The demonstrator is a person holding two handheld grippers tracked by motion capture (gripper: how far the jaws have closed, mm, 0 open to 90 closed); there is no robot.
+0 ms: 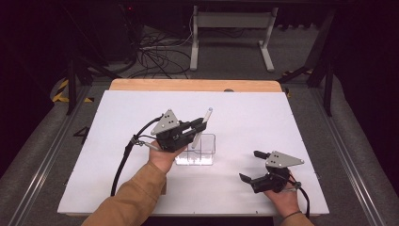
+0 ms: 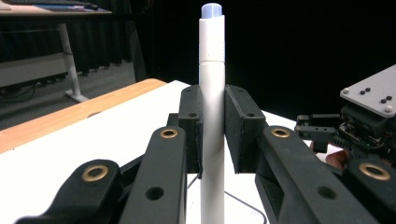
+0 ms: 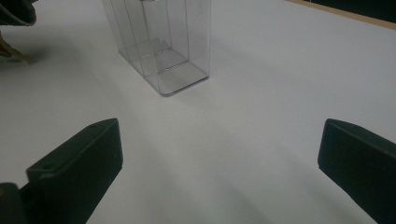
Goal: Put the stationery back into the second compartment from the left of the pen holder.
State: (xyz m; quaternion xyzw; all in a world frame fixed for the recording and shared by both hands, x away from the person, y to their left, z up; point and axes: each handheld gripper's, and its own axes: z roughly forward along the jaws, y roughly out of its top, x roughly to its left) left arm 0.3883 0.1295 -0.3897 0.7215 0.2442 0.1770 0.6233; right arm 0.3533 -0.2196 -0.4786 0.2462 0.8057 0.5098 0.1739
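Note:
A white pen (image 2: 211, 93) with a pale blue tip stands upright between the pads of my left gripper (image 2: 213, 128), which is shut on it. From above, the left gripper (image 1: 200, 126) holds the pen (image 1: 203, 121) tilted over a clear plastic box (image 1: 200, 150) with inner dividers, the pen's lower end at the box's top. My right gripper (image 1: 251, 165) rests low at the table's front right with its jaws wide apart and nothing between them. In the right gripper view the clear box (image 3: 161, 42) stands ahead on the white surface, beyond the right gripper (image 3: 219, 154).
A white board (image 1: 117, 155) covers the table, with a wooden strip (image 1: 195, 85) along its far edge. Beyond the table are a white desk frame (image 1: 230, 33) and cables on the floor. Black rails run along both sides.

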